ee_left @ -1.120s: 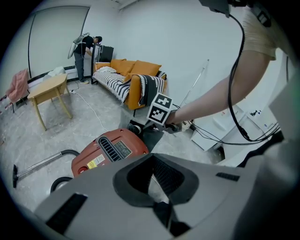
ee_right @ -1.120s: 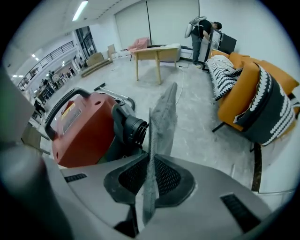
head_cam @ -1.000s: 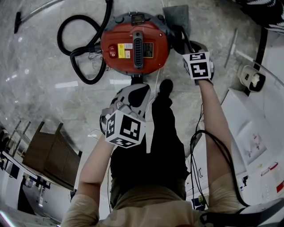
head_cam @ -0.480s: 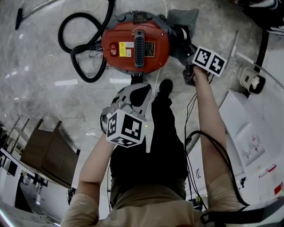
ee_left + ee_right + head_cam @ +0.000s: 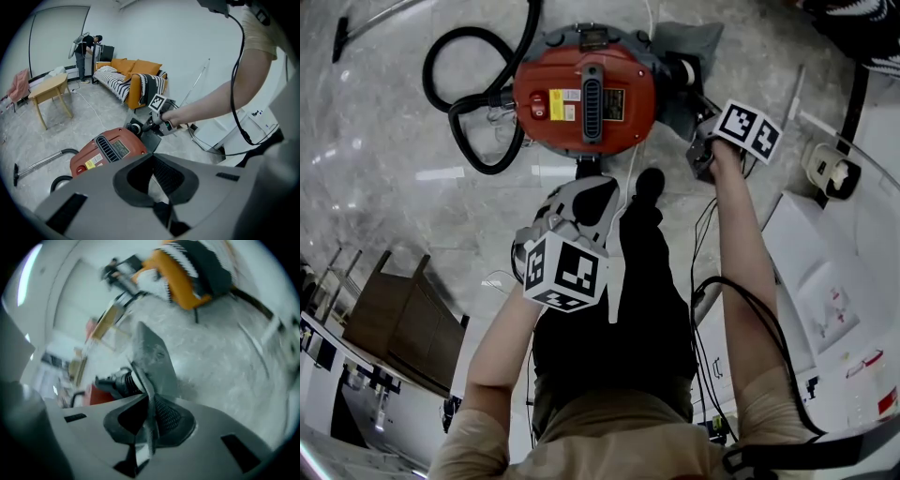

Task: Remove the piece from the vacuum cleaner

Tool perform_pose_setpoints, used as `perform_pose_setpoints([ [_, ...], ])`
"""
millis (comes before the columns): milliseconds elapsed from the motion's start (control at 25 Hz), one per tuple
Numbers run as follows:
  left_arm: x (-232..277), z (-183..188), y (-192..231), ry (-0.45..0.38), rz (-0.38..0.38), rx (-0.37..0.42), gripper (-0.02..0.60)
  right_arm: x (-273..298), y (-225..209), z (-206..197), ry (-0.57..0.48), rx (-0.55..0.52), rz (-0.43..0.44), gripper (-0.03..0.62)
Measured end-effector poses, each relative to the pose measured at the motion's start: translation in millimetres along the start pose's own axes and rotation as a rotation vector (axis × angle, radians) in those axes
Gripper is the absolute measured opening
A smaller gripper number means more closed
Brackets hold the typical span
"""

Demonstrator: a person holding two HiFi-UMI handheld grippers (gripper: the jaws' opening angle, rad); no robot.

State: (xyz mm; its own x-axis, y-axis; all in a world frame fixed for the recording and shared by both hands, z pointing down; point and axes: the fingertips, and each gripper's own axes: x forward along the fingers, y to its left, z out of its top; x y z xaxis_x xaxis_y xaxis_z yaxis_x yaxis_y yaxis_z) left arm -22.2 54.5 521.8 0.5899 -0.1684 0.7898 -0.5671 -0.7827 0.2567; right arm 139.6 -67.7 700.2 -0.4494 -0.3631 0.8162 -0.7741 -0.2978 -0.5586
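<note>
The red vacuum cleaner [image 5: 584, 94] stands on the marble floor, its black hose [image 5: 464, 103] looped at its left. On its right side a flat grey piece [image 5: 680, 56] sticks out from a black ribbed collar [image 5: 124, 380]. My right gripper [image 5: 698, 127] is shut on the edge of that grey piece [image 5: 154, 362], which runs between the pads; the jaws have just eased open slightly, with the piece still clamped. The left gripper [image 5: 586, 187] hangs shut and empty above the vacuum cleaner's [image 5: 110, 152] near side, apart from it. The left gripper view shows the right gripper [image 5: 145, 125] beside the vacuum.
A metal wand with a floor nozzle [image 5: 356, 33] lies at the far left. White furniture [image 5: 834, 272] and cables [image 5: 717, 300] stand at the right, a wooden piece [image 5: 403, 328] at the lower left. An orange sofa [image 5: 136, 79], a wooden table [image 5: 49, 91] and a person [image 5: 86, 47] are farther off.
The right gripper has rolled about its own axis, its marker cube tipping to the right, and the grey piece has turned with it. The left gripper has stayed put.
</note>
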Motion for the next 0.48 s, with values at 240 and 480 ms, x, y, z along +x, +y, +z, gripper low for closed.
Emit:
perform_pose_setpoints([
  [240, 6, -5, -11, 0.014, -0.014, -0.003, -0.003, -1, 9, -1, 0.221, -0.805, -0.191, 0.043],
  [480, 6, -3, -15, 0.006, -0.018, -0.018, -0.003, 3, 9, 4, 0.256, -0.635, -0.144, 0.043],
])
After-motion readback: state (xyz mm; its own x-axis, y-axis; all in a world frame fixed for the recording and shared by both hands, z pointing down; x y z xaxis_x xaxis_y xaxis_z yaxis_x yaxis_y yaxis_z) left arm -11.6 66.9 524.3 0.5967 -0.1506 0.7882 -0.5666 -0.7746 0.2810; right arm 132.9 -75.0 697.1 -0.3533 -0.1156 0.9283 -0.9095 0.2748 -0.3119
